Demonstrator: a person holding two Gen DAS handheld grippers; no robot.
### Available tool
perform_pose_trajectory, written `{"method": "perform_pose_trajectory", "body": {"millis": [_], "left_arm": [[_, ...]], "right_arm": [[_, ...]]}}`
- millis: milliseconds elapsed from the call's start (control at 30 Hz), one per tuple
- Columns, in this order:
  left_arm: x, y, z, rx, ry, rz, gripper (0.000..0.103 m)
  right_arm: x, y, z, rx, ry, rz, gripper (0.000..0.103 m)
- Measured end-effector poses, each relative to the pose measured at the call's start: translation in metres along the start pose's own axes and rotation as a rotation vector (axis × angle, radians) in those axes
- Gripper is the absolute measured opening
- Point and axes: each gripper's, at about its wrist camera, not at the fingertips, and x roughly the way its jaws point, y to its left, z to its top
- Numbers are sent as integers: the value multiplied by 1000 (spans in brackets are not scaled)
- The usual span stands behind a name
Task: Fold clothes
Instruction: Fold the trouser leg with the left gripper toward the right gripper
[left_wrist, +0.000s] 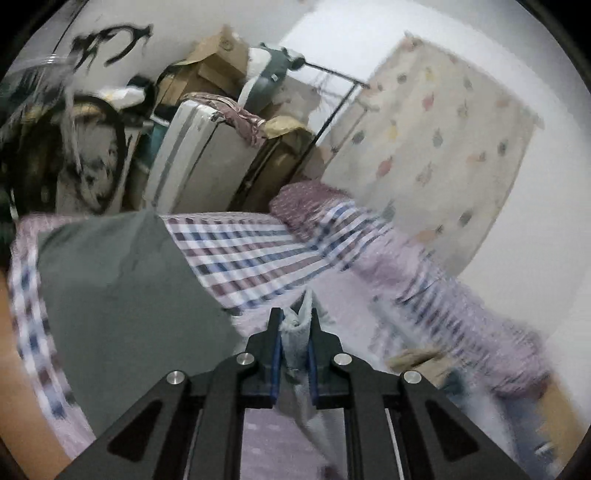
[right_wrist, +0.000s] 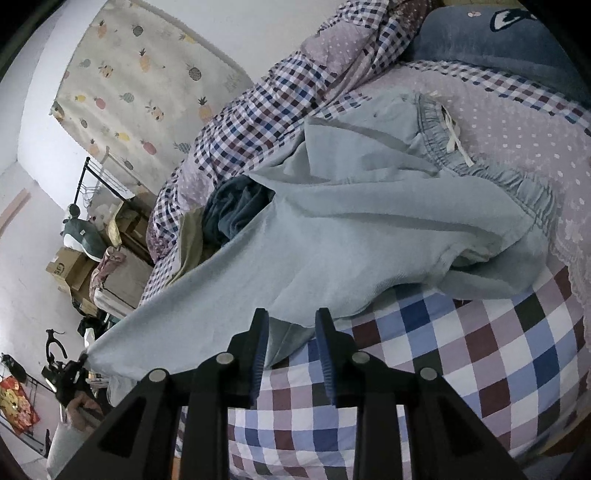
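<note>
Light blue sweatpants (right_wrist: 369, 221) with an elastic waistband and a white drawstring (right_wrist: 456, 136) lie across the checked bed sheet (right_wrist: 461, 350). One leg is pulled taut toward the lower left, where my left gripper (right_wrist: 79, 363) holds its end. In the left wrist view, my left gripper (left_wrist: 295, 332) is shut on a bunched strip of that light blue fabric (left_wrist: 295, 343), lifted above the bed. My right gripper (right_wrist: 291, 332) is open low over the sheet, with an edge of the pants lying between its fingers. A grey cloth (left_wrist: 122, 288) fills the left of the left wrist view.
A dark blue garment (right_wrist: 236, 214) and a rumpled checked quilt (right_wrist: 277, 110) lie beyond the pants, with a blue pillow (right_wrist: 498, 40) at the head. A pineapple-print cover (right_wrist: 140, 85), cardboard boxes (left_wrist: 218, 55) and a clothes rack (left_wrist: 332, 110) stand past the bed.
</note>
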Motion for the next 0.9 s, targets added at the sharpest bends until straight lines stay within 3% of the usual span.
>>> {"method": "perform_pose_trajectory", "body": {"millis": [100, 200, 267, 367, 500, 600, 767, 900], "left_arm": [[37, 36, -28, -65, 167, 114, 11], [41, 64, -47, -169, 240, 121, 15], [34, 62, -45, -154, 214, 97, 18], [21, 56, -50, -124, 181, 89, 40], [4, 55, -50, -167, 160, 42, 69], [-8, 50, -50, -211, 131, 0, 82], [-8, 42, -63, -283, 194, -32, 83], [4, 27, -78, -239, 280, -20, 83]], "right_arm": [[-5, 0, 1, -19, -22, -19, 29], [-10, 0, 1, -37, -45, -40, 34], [-11, -1, 1, -36, -48, -54, 35], [-14, -2, 2, -38, -57, -74, 40], [-18, -4, 3, -48, -76, -100, 44], [-22, -9, 5, -32, -85, -104, 48], [-28, -24, 8, 20, -98, -144, 51], [-32, -38, 12, 65, -109, -189, 53]]}}
